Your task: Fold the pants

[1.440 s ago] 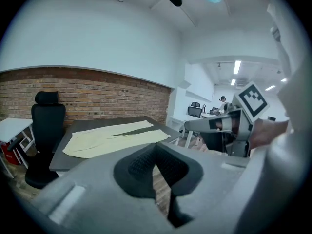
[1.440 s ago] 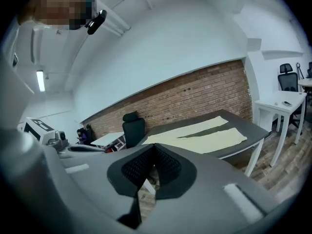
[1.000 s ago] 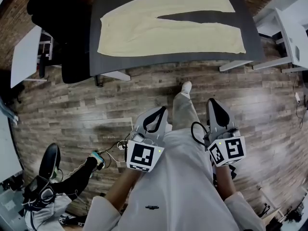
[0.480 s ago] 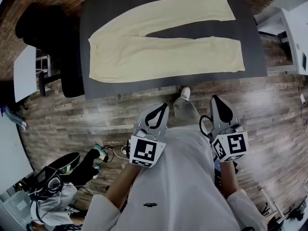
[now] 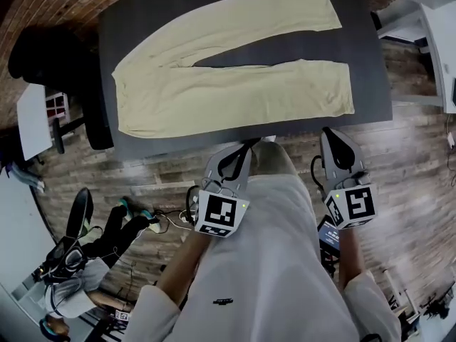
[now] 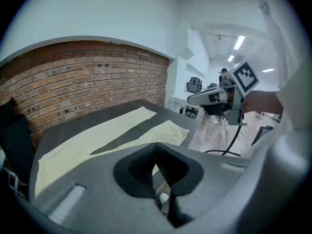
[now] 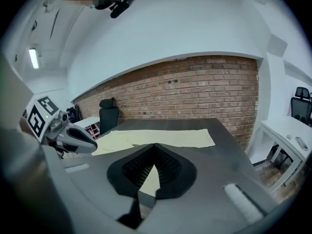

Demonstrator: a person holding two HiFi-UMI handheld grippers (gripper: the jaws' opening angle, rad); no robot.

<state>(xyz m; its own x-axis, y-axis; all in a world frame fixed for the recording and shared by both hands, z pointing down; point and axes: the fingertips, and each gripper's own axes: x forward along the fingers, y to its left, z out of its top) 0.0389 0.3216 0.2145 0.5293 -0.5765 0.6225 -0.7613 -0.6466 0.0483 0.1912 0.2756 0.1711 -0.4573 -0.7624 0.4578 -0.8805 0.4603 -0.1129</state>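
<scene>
Pants [image 5: 214,98] lie flat and unfolded on the dark table [image 5: 370,84]. Their long axis runs left to right in the head view, with the waistband at left and both leg ends at right; the legs spread in a narrow V. Left gripper [image 5: 248,145] and right gripper [image 5: 329,131] hover by the table's near edge, jaws closed and holding nothing.

Dark table [image 5: 363,48] on wood floor [image 5: 420,155]; black chair [image 5: 50,55] at its left end; brick wall [image 6: 87,82] behind.
</scene>
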